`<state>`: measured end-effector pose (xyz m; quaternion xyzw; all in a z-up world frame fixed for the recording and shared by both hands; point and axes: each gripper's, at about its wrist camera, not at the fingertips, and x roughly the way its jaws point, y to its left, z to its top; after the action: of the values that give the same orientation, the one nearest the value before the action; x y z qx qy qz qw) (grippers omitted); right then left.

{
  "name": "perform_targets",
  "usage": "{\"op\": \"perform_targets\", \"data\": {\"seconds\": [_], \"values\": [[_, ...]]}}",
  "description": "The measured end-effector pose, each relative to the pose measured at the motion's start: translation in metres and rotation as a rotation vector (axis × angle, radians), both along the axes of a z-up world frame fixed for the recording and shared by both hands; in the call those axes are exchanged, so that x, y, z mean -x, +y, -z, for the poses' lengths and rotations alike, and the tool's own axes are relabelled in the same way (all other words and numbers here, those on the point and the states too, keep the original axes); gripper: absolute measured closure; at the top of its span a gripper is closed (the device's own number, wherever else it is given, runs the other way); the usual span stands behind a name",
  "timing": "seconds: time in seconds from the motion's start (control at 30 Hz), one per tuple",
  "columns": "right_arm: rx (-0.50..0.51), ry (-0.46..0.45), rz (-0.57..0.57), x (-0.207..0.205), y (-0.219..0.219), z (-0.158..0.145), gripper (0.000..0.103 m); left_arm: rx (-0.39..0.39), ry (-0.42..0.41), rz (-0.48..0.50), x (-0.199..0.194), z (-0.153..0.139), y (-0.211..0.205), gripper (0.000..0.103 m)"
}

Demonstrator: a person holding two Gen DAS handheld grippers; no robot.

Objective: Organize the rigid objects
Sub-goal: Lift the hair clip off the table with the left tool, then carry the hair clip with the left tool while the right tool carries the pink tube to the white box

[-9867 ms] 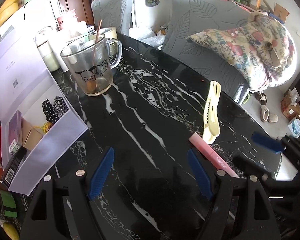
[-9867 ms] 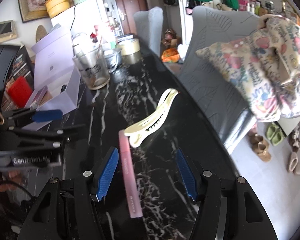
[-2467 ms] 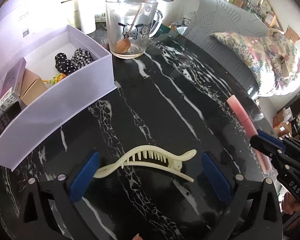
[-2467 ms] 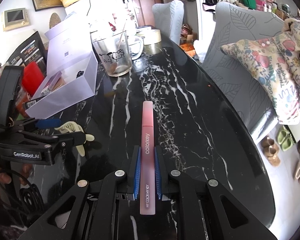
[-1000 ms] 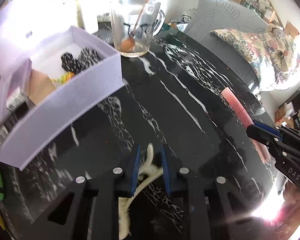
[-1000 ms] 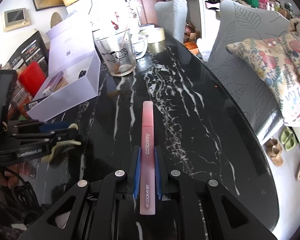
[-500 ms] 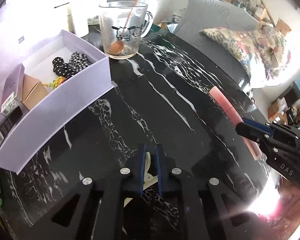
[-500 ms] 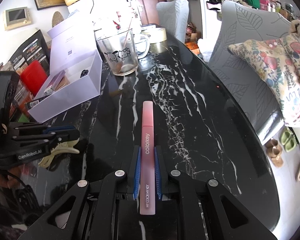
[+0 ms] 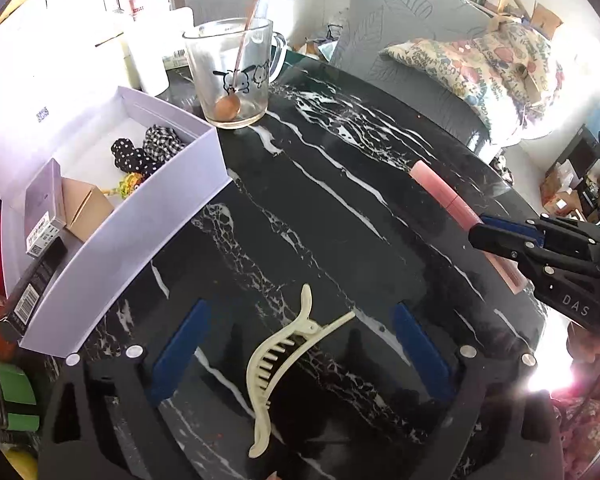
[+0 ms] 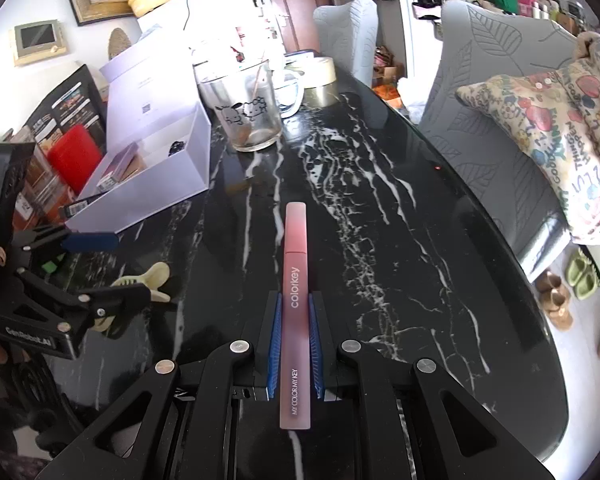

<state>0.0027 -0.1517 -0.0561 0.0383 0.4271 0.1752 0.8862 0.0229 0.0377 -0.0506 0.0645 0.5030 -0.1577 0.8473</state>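
Near: my left gripper [image 9: 300,354], jaws just sprung apart, clip [image 9: 278,364] lying loose between them on the table [image 9: 340,184]. My right gripper [image 10: 293,344] clenched on the pink tube [image 10: 295,304]. Far left: open box [image 9: 140,216]; beyond it, glass mug [image 9: 234,74].

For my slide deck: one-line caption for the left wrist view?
Open left gripper straddles a cream plastic hair claw clip lying on the black marble table.
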Motion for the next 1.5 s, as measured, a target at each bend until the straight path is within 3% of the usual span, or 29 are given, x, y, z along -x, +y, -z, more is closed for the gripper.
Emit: {"op": "perform_targets", "data": {"seconds": [0.37,0.47,0.63,0.67,1.03,1.5], "values": [[0.001,-0.002,-0.037,0.006,0.010,0.002,0.090,-0.063,0.053,0.053,0.005,0.020,0.009,0.009],[0.000,0.001,-0.038,0.006,0.010,0.003,0.090,-0.026,0.109,0.045,-0.002,0.026,0.012,0.037],[-0.002,0.002,-0.033,0.004,0.009,0.003,0.090,-0.061,0.057,0.068,-0.001,0.023,0.009,0.077],[-0.004,0.003,-0.032,0.004,0.008,0.003,0.090,-0.069,0.050,0.073,0.000,0.023,0.007,0.081],[-0.008,0.000,-0.034,0.003,0.006,0.003,0.090,-0.039,0.059,-0.021,0.002,0.017,0.012,0.083],[-0.005,-0.033,-0.195,0.005,0.042,-0.006,0.090,0.003,-0.025,-0.216,0.032,-0.001,0.037,0.083]]}}
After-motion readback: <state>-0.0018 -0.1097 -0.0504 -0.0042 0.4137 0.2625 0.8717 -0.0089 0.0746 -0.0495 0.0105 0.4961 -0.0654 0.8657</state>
